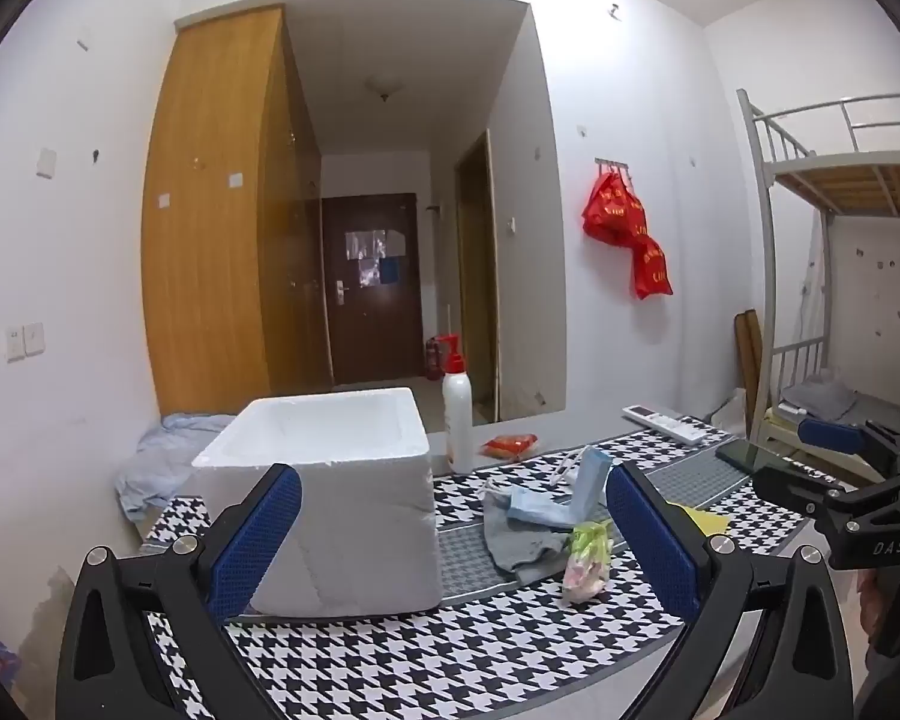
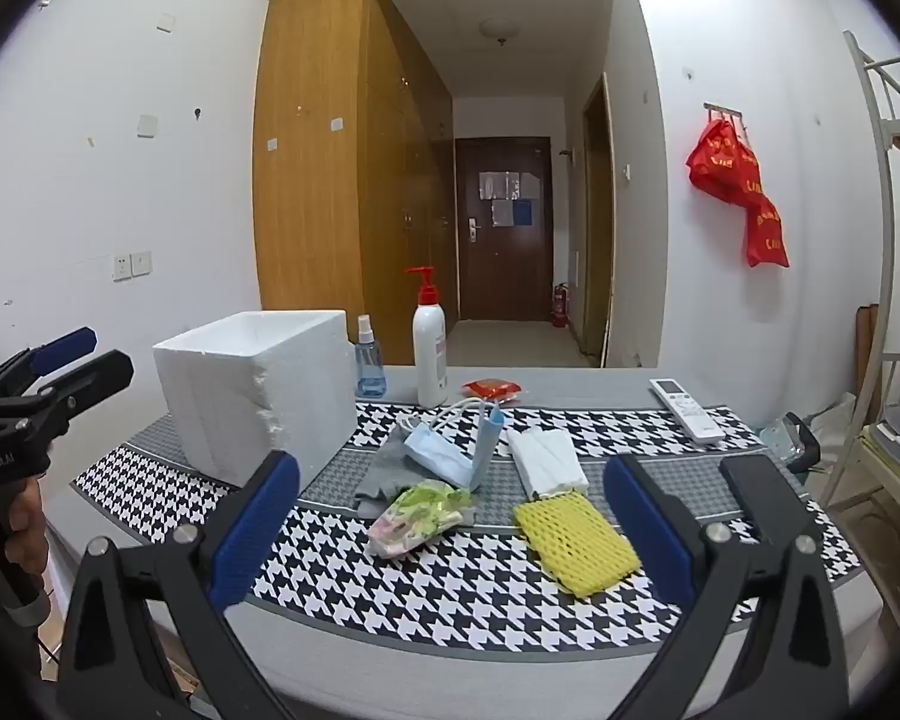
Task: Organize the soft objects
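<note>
Left tool (image 1: 453,531): jaws wide, nothing between the blue pads, held above the near edge of the bench; a hand grips its handle at 9 o'clock in the right wrist view.
Right tool (image 2: 450,519): jaws wide, empty, poised over the near bench edge; seen at 3 o'clock in the left wrist view.
Bench (image 2: 450,594): covered with a black-and-white houndstooth cloth crossed by grey bands.
Yellow mesh pad (image 2: 576,543): flat on the cloth, nearest the right tool, toward its 1 o'clock.
Floral pouch (image 2: 420,516): lying at the right tool's 11 o'clock, touching the grey cloth behind it.
Grey cloth (image 2: 384,474): crumpled, partly under the blue face mask (image 2: 441,459).
White folded cloth (image 2: 546,459): just beyond the yellow pad, apart from the mask.
Foam box (image 2: 258,387): white, open-topped, at 10 o'clock, just left of the soft pile.
Phone (image 2: 756,495): dark, at 2 o'clock near the bench edge.
Remote (image 2: 687,411): white, farther back at 1 o'clock.
Pump bottle (image 2: 429,348): white with red pump, upright at 12 o'clock, with a small blue spray bottle (image 2: 370,366) to its left and a red packet (image 2: 495,389) to its right.
</note>
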